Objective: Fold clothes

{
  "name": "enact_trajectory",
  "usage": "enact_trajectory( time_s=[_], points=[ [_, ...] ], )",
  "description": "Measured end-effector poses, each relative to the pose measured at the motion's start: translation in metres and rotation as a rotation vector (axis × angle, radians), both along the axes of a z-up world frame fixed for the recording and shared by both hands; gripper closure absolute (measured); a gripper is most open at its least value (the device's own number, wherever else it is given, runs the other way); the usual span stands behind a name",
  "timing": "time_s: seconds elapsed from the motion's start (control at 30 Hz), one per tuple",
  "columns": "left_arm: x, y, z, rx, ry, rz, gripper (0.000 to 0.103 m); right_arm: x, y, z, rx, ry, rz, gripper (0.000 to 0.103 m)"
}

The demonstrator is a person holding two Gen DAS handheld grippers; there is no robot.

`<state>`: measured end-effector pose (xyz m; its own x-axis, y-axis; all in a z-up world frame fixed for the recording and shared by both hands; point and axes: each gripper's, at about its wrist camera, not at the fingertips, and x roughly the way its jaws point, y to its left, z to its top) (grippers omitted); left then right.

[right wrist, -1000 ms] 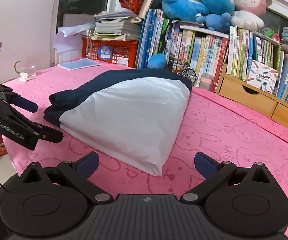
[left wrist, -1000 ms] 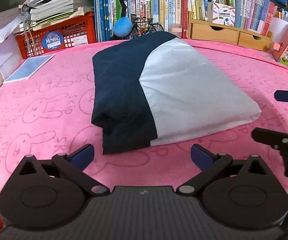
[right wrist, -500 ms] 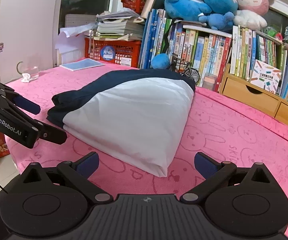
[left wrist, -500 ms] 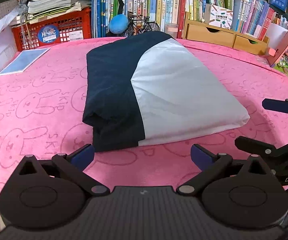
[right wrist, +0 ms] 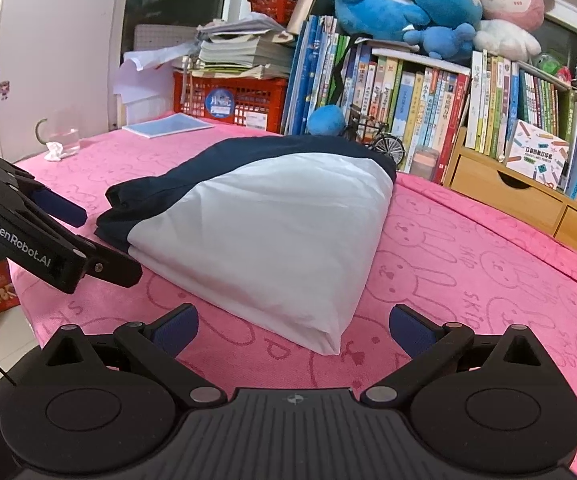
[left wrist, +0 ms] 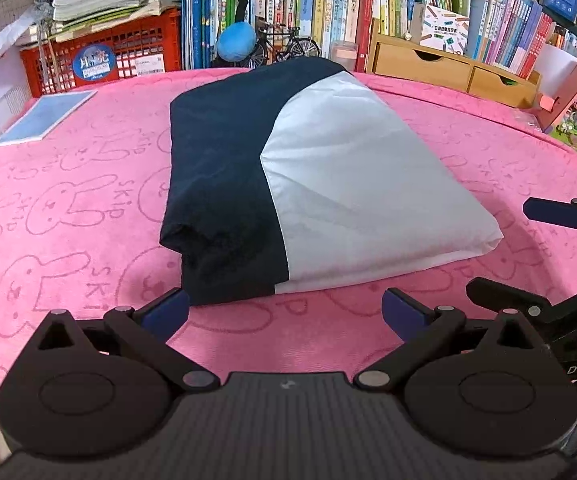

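A folded garment (left wrist: 308, 184), navy on its left part and white on its right, lies in a thick bundle on the pink rabbit-print cloth (left wrist: 68, 208). In the right wrist view the same garment (right wrist: 264, 236) points its white corner toward me. My left gripper (left wrist: 284, 314) stands open just short of the bundle's near edge, nothing between its fingers. My right gripper (right wrist: 294, 330) is open too, close to the white corner without touching it. Each gripper shows at the edge of the other's view: the right gripper (left wrist: 528, 256) and the left gripper (right wrist: 88, 240).
Behind the cloth stand a red crate (left wrist: 100, 56) under stacked papers, rows of books (left wrist: 312, 4), a model bicycle (left wrist: 288, 44), a blue ball (left wrist: 237, 40) and wooden drawers (left wrist: 448, 68). A blue-covered pad (left wrist: 44, 118) lies far left. A glass cup (right wrist: 62, 138) stands near the left edge.
Both grippers have drawn back a little toward the near edge and shifted, so the bundle sits slightly farther and more central. The garment has not moved. Both stay open.
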<state>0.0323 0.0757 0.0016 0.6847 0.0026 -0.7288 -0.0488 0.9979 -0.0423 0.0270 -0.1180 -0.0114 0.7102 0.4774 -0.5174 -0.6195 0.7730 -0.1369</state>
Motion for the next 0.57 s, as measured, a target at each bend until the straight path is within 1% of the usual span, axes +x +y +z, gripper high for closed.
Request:
enact_trajectory(
  time_s=[0.17, 0.3, 0.47, 0.57],
  points=[
    [0.0012, 0.0039, -0.0046, -0.015, 0.009, 0.018, 0.0, 0.0004, 0.0003, -0.0015, 0.004, 0.004, 0.0, 0.0],
    [0.0003, 0.0052, -0.0053, -0.027, 0.005, 0.013, 0.0, 0.0016, -0.0003, -0.0038, 0.001, 0.013, -0.004, 0.0],
    [-0.0005, 0.0022, -0.0046, -0.001, -0.007, 0.003, 0.0, 0.0029, -0.0013, -0.0059, 0.005, 0.023, -0.008, 0.0],
    [0.0004, 0.0004, -0.0055, 0.007, 0.002, -0.01, 0.0, 0.0031, -0.001, -0.0068, 0.003, 0.027, -0.006, 0.0]
  ],
)
